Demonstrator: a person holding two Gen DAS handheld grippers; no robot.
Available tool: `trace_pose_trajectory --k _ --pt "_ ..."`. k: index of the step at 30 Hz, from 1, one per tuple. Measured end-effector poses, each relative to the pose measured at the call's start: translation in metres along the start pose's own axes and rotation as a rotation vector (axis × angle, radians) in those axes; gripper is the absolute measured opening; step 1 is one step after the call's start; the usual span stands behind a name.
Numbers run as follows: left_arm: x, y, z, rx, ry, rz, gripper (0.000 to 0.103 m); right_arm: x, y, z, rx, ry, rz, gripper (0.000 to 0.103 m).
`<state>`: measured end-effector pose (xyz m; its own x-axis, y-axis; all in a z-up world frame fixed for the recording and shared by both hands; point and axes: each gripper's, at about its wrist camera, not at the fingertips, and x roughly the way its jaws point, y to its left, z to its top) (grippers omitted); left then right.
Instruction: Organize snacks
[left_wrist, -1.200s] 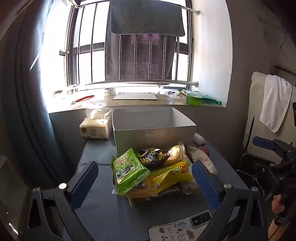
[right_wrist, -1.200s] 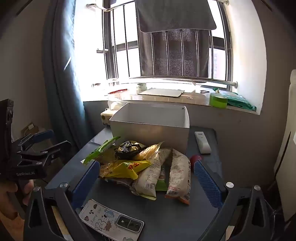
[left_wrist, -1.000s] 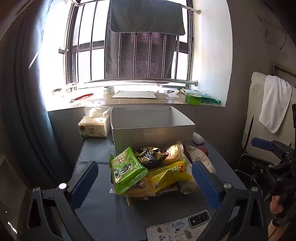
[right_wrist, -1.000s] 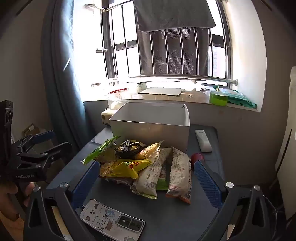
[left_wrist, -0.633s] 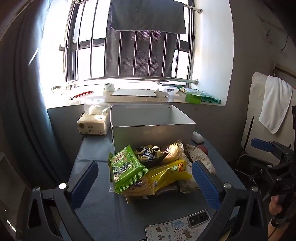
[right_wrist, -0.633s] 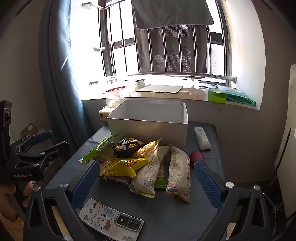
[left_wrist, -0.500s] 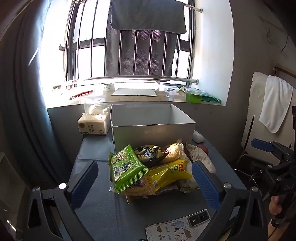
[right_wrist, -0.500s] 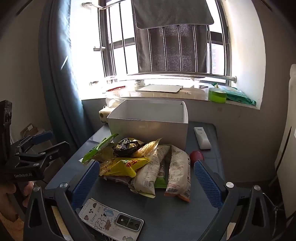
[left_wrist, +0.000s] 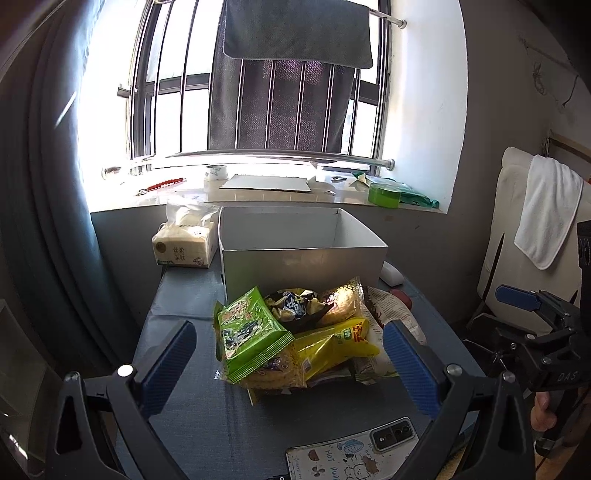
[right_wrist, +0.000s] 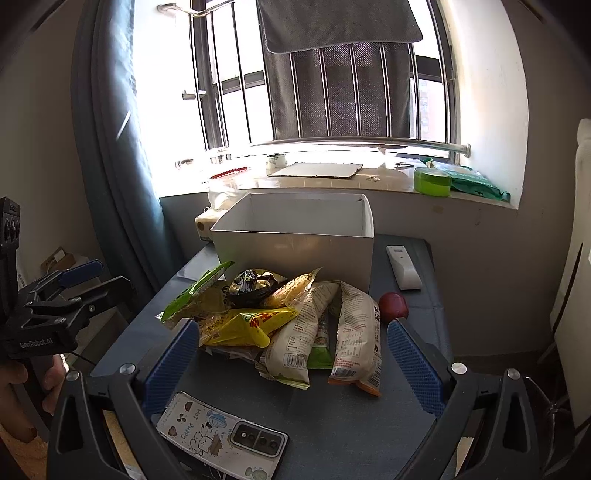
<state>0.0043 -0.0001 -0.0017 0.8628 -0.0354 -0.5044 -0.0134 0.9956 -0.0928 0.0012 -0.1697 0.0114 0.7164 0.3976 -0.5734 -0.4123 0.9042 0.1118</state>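
Sunlit barred window behind, grey towel (left_wrist: 295, 33) hung over its rail; below it a dark blue tabletop (left_wrist: 207, 424) against the sill wall. White open box (left_wrist: 301, 254) sits at the far edge of the tabletop, nothing visible inside. Snack pile (left_wrist: 303, 339) lies mid-tabletop, touching the box's near wall: green packet (left_wrist: 251, 332) tilted on the left side, black wrapper (left_wrist: 291, 302) on top, yellow bag (left_wrist: 332, 343) across the middle, two pale printed bags (right_wrist: 356, 332) on the right side. Red round object (right_wrist: 393, 305) just beside the pale bags; white remote (right_wrist: 403, 266) near the right edge, beside the box. Tissue pack (left_wrist: 186, 245) at the far left corner. Phone in cartoon case (right_wrist: 221, 432) at the near edge.

Left gripper (left_wrist: 291, 373): fingers spread wide, holding nothing, short of the pile. Right gripper (right_wrist: 291, 365): fingers likewise spread wide, holding nothing, flanking the pile's near side.
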Motion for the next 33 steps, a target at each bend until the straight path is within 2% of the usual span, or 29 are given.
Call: trace_pose_trajectory --k 33 --pt "-0.0001 -0.0021 0.0008 0.007 0.010 -0.008 0.103 0.0015 -0.0022 -0.0014 0.015 0.014 0.017 0.103"
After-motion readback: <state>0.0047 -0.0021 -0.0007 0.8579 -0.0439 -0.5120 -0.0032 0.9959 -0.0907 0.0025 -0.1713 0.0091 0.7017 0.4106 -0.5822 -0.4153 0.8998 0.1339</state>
